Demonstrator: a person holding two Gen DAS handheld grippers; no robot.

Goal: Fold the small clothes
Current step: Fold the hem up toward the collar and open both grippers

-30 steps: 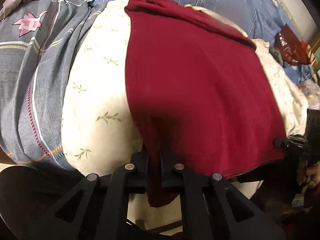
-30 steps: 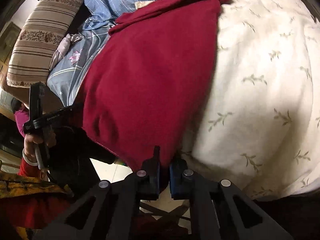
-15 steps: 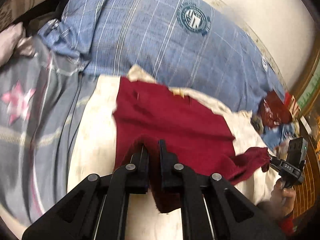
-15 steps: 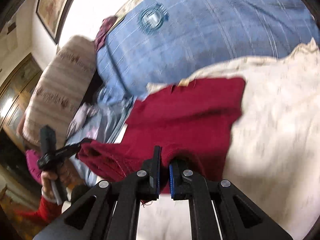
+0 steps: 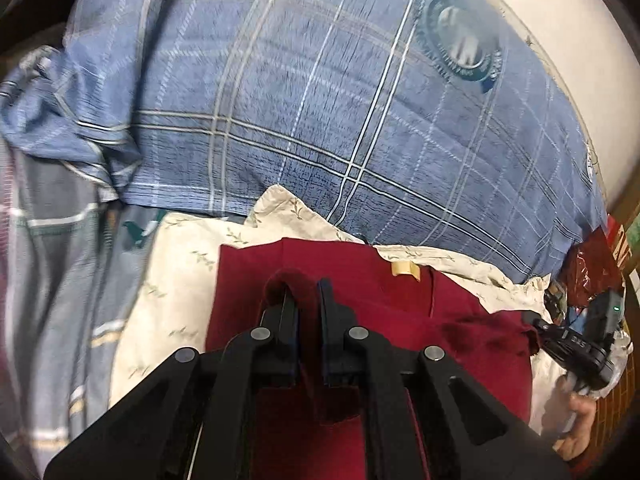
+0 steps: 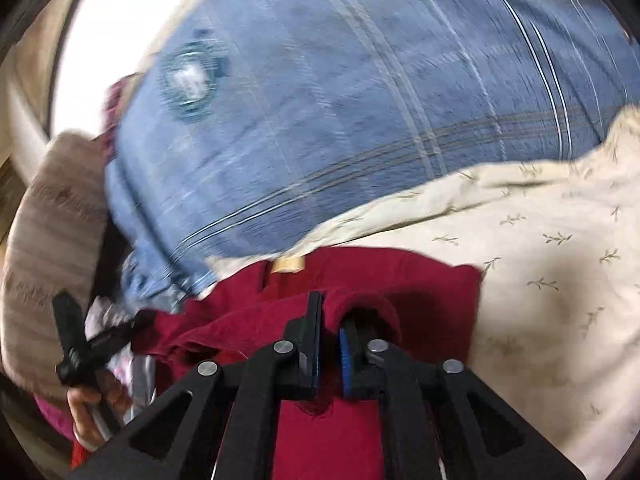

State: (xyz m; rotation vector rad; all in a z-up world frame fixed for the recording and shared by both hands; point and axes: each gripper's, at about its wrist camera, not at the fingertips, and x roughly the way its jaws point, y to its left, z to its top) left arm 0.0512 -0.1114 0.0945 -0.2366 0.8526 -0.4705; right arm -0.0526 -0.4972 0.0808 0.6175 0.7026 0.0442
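Cloth, red [image 5: 400,312] and soft, bends easily; left gripper [image 5: 306,300] and right gripper [image 6: 330,320] jaws pinch its corners low in frame, right just loosening.

The garment [image 5: 372,308] is dark red. The sheet [image 6: 540,260] is cream with small green sprigs. The blanket [image 5: 320,100] is blue plaid. The tongs [image 5: 306,300] are black.

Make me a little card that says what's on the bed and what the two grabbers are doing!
Clothing: red garment, tan label at its far edge
Lying on: cream leafy sheet
Behind it: blue plaid quilt
Left gripper: shut on the garment's near edge, carried over the rest
Right gripper: jaws have just been opening slightly, cloth pinched between them
Fold: in progress, near edge almost at the label
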